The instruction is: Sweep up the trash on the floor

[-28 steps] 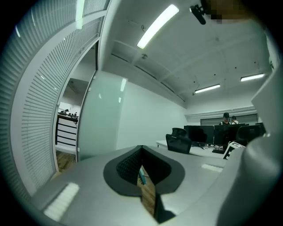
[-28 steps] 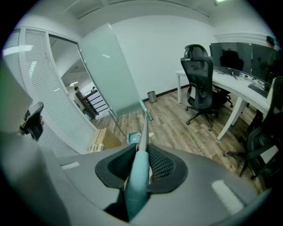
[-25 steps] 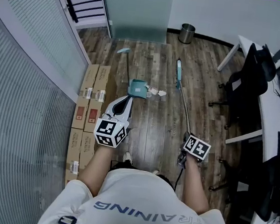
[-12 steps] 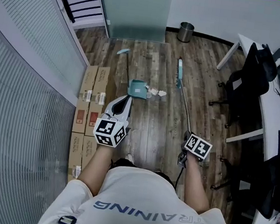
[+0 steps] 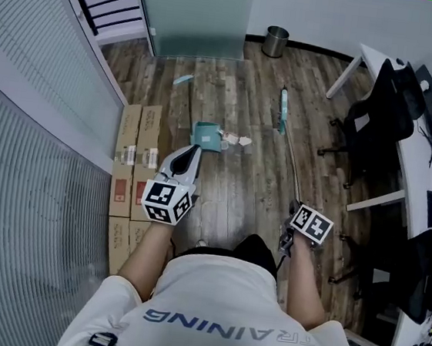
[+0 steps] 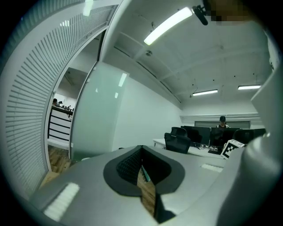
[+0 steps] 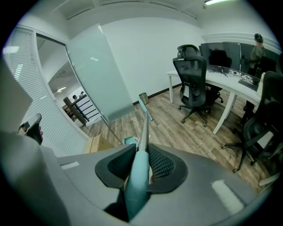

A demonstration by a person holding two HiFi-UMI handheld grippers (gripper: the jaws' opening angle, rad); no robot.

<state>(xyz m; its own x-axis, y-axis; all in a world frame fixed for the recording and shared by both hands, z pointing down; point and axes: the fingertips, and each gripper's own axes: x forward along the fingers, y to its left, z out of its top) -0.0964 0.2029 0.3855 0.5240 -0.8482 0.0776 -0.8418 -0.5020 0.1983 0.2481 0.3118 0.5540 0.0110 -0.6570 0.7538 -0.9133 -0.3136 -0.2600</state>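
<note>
A teal dustpan (image 5: 205, 135) stands on the wood floor, its long handle (image 5: 187, 98) free of any grip. White scraps of trash (image 5: 236, 140) lie just right of it. My left gripper (image 5: 193, 153) is shut and holds nothing, its tips a little short of the dustpan; in the left gripper view (image 6: 141, 151) only a sliver of floor shows through the closed pads. My right gripper (image 5: 295, 215) is shut on the teal grip of the broom (image 7: 140, 132). The broom's head (image 5: 283, 106) rests on the floor beyond the trash, and the dustpan (image 7: 129, 141) shows low beside the handle.
Cardboard boxes (image 5: 134, 161) line the glass wall on the left. A metal bin (image 5: 275, 41) stands at the far wall beside a frosted glass door (image 5: 192, 10). Office chairs (image 5: 377, 121) and a white desk (image 5: 424, 180) fill the right side.
The person has stepped forward, carrying both grippers along. The left gripper has come closer to the dustpan. The broom stays in the right grip, its head slightly further out.
</note>
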